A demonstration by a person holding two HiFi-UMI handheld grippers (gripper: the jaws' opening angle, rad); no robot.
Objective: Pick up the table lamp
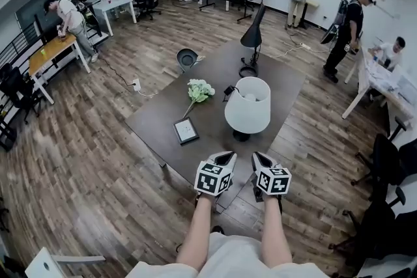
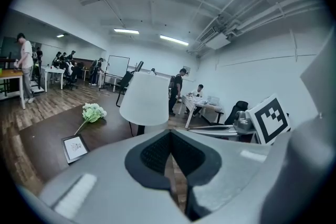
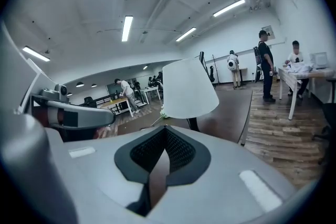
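— Where is the table lamp?

— It stands upright on a dark counter, near the counter's front right edge. It has a white shade and a dark base.

— And the person's grippers?

— Both are held out low in front of the person, side by side, just short of the counter's near edge. The left gripper and the right gripper point toward the lamp but are apart from it. Neither touches it.

— What are the fingers doing?

— On the left gripper, the dark fingers are pressed together at their tips, with nothing between them. The right gripper's fingers are closed in the same way and also hold nothing.

— What else is on the counter?

— A bunch of pale flowers lies to the left of the lamp. A small framed picture lies flat nearer the person. A black desk lamp stands behind the white one, toward the far side.
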